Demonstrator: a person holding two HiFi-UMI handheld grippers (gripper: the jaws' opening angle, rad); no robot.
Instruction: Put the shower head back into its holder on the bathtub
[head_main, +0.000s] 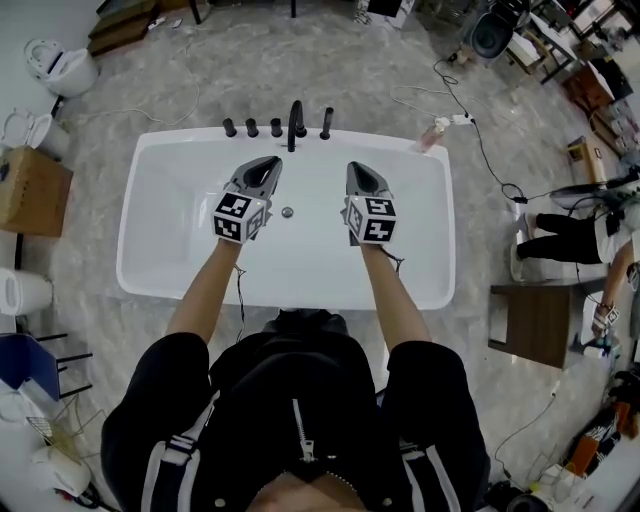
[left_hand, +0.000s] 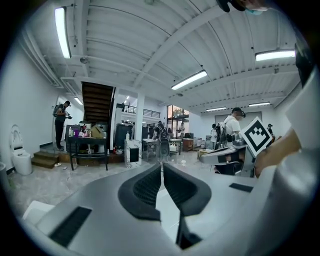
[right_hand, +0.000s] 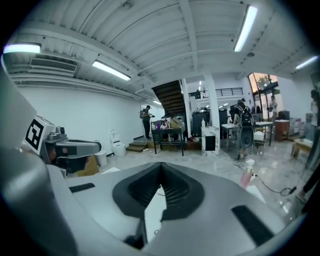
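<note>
Left gripper and right gripper are held above the bathtub (jaws closed, nothing gripped).

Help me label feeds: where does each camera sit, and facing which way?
Head view: on the person's head, looking steeply down at bathtub; forearms, left claw, right claw show.
Left gripper view: on left claw, facing across the room; its shut jaws show.
Right gripper view: on right claw, likewise.
Both gripper views share the staircase.

White toilet at far left, cardboard box nearer, brown table at right
</note>
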